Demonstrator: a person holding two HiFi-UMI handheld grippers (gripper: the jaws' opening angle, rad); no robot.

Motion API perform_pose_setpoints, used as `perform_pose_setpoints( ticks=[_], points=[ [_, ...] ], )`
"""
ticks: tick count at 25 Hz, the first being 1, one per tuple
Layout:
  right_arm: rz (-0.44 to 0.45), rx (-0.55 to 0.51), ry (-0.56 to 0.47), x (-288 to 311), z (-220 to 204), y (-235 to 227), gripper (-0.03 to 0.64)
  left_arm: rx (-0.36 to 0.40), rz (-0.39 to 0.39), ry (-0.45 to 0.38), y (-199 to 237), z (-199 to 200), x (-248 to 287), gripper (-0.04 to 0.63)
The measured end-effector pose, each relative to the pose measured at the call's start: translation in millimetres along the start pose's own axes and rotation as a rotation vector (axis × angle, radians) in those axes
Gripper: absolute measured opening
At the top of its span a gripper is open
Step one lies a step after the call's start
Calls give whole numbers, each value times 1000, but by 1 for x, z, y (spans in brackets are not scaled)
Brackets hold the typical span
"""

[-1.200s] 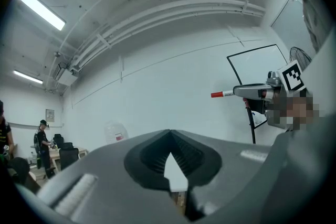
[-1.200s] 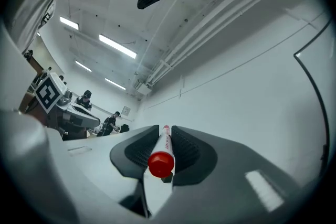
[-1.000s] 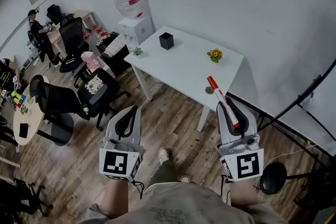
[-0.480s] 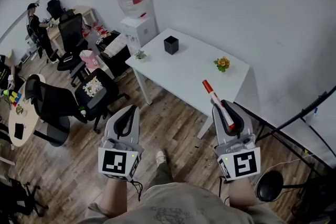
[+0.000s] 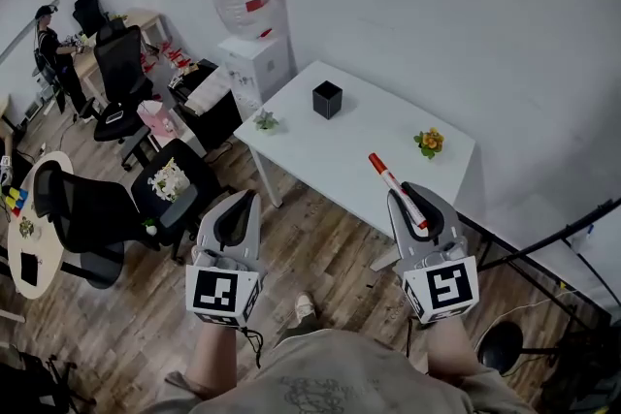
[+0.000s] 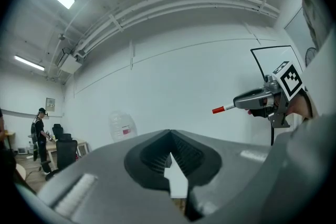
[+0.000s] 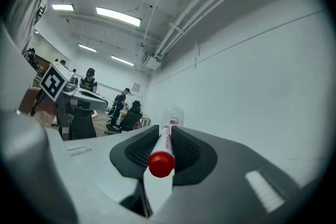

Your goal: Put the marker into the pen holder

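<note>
In the head view a black square pen holder (image 5: pixel 327 99) stands toward the far side of a white table (image 5: pixel 369 136). My right gripper (image 5: pixel 406 192) hovers over the floor just short of the table's near edge and is shut on a white marker (image 5: pixel 393 186), whose red cap points toward the table. The right gripper view shows that marker (image 7: pixel 160 162) clamped between the pads, cap toward the camera. My left gripper (image 5: pixel 245 199) is held level with it on the left, shut and holding nothing. In the left gripper view the left gripper (image 6: pixel 169 136) has its jaws together.
An orange flower (image 5: pixel 428 142) and a small green plant (image 5: pixel 264 120) sit on the table. A water dispenser (image 5: pixel 250 34) stands at the table's far left end. Office chairs (image 5: pixel 102 213) and a person at a desk (image 5: pixel 47 44) are to the left. A black stand (image 5: pixel 543 238) slants at the right.
The table and pen holder have slid right and lower in the head view as the person steps closer. Both grippers keep their pose, with the marker still clamped.
</note>
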State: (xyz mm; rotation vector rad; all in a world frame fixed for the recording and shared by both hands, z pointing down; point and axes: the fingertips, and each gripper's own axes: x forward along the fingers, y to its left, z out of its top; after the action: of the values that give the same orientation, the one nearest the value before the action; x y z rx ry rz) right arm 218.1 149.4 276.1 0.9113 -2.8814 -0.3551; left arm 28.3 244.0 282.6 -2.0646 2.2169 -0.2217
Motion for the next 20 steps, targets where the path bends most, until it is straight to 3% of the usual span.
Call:
perform_pose_setpoints(
  ticks=[8, 20],
  points=[
    [-9, -7, 119, 104, -22, 17, 101, -36, -50, 53, 78, -41, 55, 0],
    [23, -12, 247, 193, -74, 17, 101, -75, -69, 131, 130, -95, 114, 0]
  ],
)
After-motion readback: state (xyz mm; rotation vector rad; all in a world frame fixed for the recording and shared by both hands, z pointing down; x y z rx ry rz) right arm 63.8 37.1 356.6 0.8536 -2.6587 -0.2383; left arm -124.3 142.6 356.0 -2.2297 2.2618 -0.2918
